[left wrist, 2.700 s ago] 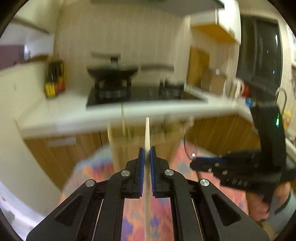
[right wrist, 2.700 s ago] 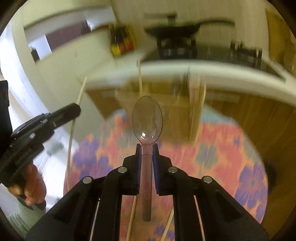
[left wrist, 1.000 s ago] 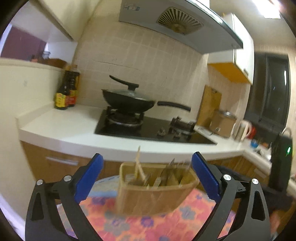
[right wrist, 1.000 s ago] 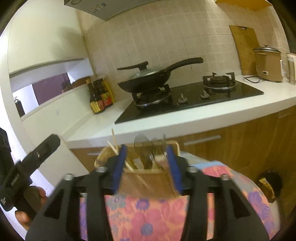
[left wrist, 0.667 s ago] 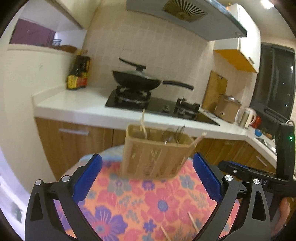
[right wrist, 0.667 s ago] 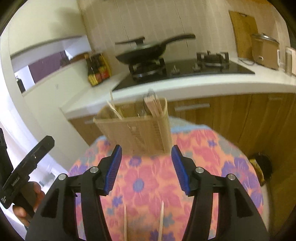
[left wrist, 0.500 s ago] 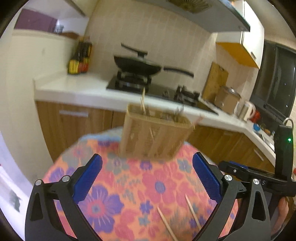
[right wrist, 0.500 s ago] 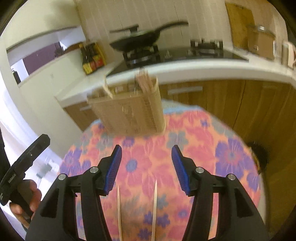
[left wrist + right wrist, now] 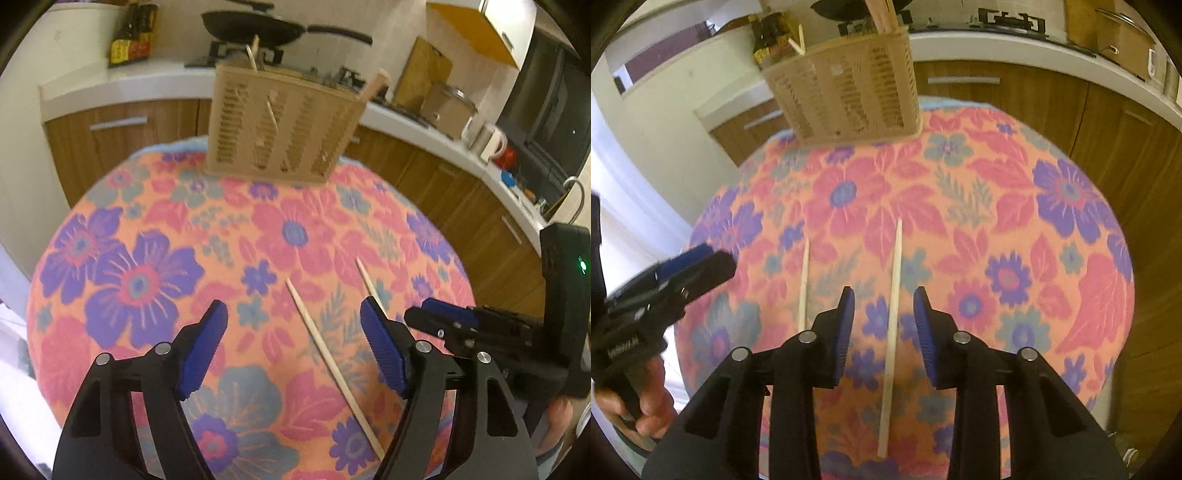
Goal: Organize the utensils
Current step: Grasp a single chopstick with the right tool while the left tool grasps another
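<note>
Two pale wooden chopsticks lie on the flowered tablecloth. My left gripper point(image 9: 293, 319) is open above one chopstick point(image 9: 332, 363); the second chopstick point(image 9: 367, 280) lies to its right, partly behind my right finger. My right gripper point(image 9: 884, 301) is open and straddles one chopstick point(image 9: 891, 332); the other chopstick point(image 9: 804, 284) lies to its left. The beige slotted utensil basket point(image 9: 280, 125) stands at the table's far edge with utensils in it; it also shows in the right wrist view point(image 9: 846, 92). Each gripper sees the other: the right gripper point(image 9: 480, 325), the left gripper point(image 9: 665, 280).
The round table point(image 9: 1071, 206) has wooden kitchen cabinets point(image 9: 122, 129) and a white counter behind it. A black wok point(image 9: 258, 27) sits on the stove, sauce bottles point(image 9: 133, 35) stand at the left. A kettle point(image 9: 487, 142) and pot stand on the right counter.
Both grippers let go of their utensils into the basket, pulled back and tilted down toward the table. They now hover open over the two chopsticks.
</note>
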Demonstrator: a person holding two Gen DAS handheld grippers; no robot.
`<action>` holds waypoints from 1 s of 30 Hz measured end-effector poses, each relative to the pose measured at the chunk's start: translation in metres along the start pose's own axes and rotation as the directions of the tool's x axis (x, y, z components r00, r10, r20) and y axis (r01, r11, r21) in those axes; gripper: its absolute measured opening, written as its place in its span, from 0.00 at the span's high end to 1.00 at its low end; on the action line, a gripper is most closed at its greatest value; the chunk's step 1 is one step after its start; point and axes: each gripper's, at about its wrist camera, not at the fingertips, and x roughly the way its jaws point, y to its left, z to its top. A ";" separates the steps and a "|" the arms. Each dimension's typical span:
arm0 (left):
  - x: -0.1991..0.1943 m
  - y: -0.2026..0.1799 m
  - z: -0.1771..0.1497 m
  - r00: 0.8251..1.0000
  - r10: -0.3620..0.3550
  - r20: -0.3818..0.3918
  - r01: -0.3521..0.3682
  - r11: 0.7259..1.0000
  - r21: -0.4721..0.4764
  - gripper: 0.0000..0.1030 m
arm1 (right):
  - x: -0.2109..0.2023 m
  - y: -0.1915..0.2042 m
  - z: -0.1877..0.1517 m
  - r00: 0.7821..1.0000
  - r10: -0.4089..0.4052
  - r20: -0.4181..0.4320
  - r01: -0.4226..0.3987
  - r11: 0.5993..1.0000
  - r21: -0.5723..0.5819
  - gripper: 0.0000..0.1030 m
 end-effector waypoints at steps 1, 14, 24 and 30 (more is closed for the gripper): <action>0.005 -0.003 -0.002 1.000 0.001 -0.015 -0.001 1.000 0.007 0.37 | 0.003 -0.002 -0.007 1.000 0.007 -0.010 -0.007 1.000 0.002 0.74; 0.053 -0.039 -0.026 0.984 0.130 -0.124 -0.119 0.988 0.093 0.52 | 0.017 0.015 -0.044 0.996 -0.090 -0.021 0.086 0.984 -0.153 0.90; 0.055 -0.057 -0.034 0.957 0.285 -0.051 -0.265 0.933 0.244 0.88 | 0.014 0.001 -0.041 0.997 -0.054 -0.048 0.050 0.996 -0.075 0.96; 0.047 -0.031 -0.024 0.981 0.165 -0.099 -0.145 0.972 0.182 0.96 | 0.009 -0.003 -0.032 0.999 -0.021 -0.034 0.021 1.000 -0.019 0.96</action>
